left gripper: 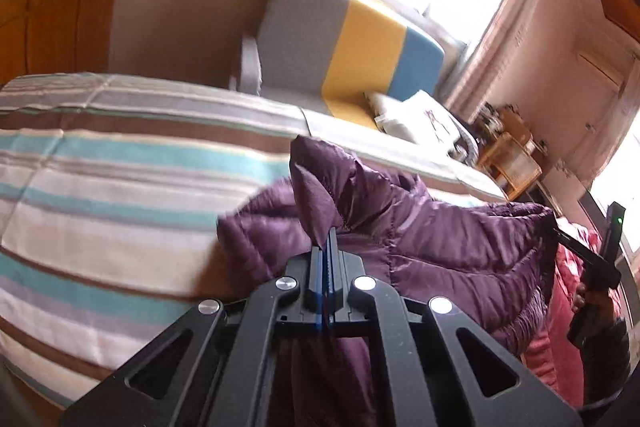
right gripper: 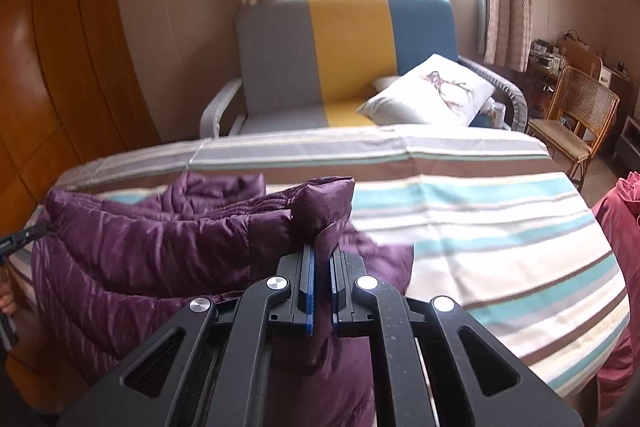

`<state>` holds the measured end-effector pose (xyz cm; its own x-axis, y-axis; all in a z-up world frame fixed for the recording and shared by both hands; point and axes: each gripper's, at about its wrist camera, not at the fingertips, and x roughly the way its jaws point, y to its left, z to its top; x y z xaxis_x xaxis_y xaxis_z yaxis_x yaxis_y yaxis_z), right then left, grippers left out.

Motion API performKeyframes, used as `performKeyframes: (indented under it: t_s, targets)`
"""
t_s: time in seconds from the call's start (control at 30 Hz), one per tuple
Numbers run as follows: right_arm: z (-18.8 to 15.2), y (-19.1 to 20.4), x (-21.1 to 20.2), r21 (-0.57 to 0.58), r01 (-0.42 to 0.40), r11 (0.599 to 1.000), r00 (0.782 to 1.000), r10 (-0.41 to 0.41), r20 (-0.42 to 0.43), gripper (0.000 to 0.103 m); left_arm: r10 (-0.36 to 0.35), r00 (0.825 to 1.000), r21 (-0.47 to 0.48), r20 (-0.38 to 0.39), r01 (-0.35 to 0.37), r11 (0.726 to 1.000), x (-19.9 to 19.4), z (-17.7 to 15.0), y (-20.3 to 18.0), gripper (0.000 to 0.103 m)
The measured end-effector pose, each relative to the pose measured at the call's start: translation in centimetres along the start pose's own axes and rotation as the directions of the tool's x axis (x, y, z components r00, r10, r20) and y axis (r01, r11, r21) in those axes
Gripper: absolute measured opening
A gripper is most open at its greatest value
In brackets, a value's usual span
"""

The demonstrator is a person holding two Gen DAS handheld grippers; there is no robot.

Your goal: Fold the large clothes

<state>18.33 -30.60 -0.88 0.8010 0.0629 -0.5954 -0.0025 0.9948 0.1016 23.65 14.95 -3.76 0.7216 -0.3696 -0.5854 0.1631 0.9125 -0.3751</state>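
A purple quilted jacket (left gripper: 440, 239) is held up above the striped bed (left gripper: 100, 187). My left gripper (left gripper: 327, 247) is shut on one corner of the jacket. My right gripper (right gripper: 322, 259) is shut on another corner of the purple jacket (right gripper: 160, 247), which stretches left and hangs down over the striped bed (right gripper: 500, 227). The right gripper also shows at the far right of the left wrist view (left gripper: 560, 227), at the jacket's other end. The left gripper shows at the left edge of the right wrist view (right gripper: 44, 227).
A grey, yellow and blue armchair (right gripper: 344, 55) with a white pillow (right gripper: 432, 91) stands beyond the bed under the window. A wicker chair (right gripper: 576, 123) is at the right. A pink garment (right gripper: 620, 219) lies at the bed's right edge. Wooden wardrobe (right gripper: 60, 47) at left.
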Motion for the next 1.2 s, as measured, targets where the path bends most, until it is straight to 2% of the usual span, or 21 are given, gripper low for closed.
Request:
performKeyframes:
  t_s: [0.23,0.5,0.63,0.8,1.03,1.2]
  targets:
    - [3.4,0.5,3.8,0.041,0.030,0.999,0.998,-0.032,0.050,0.005,0.062,0.997,-0.008,0.035,-0.061,0.998,3.8,5.0,-0.9,0.001]
    - [4.6,-0.1,9.9,0.093,0.114,0.989,0.993,-0.115,0.011,0.005,0.164,0.986,-0.033,-0.014,-0.164,0.986,10.2,7.5,-0.2,0.001]
    - [4.0,-0.4,13.4,0.093,0.162,0.982,0.986,-0.158,-0.051,0.005,0.218,0.974,-0.032,-0.062,-0.220,0.975,13.3,7.3,0.4,0.001]
    - [2.8,-0.7,17.0,0.087,0.199,0.976,0.973,-0.186,-0.134,0.005,0.292,0.947,0.008,-0.132,-0.294,0.956,17.1,6.0,1.1,0.001]
    - [1.0,-0.7,21.1,0.057,0.212,0.976,0.953,-0.194,-0.231,0.005,0.335,0.926,0.038,-0.173,-0.334,0.942,20.0,4.3,1.3,0.001]
    - [0.5,-0.4,22.5,0.045,0.222,0.974,0.946,-0.204,-0.253,0.005,0.350,0.919,0.033,-0.180,-0.350,0.936,20.9,3.7,1.4,0.001]
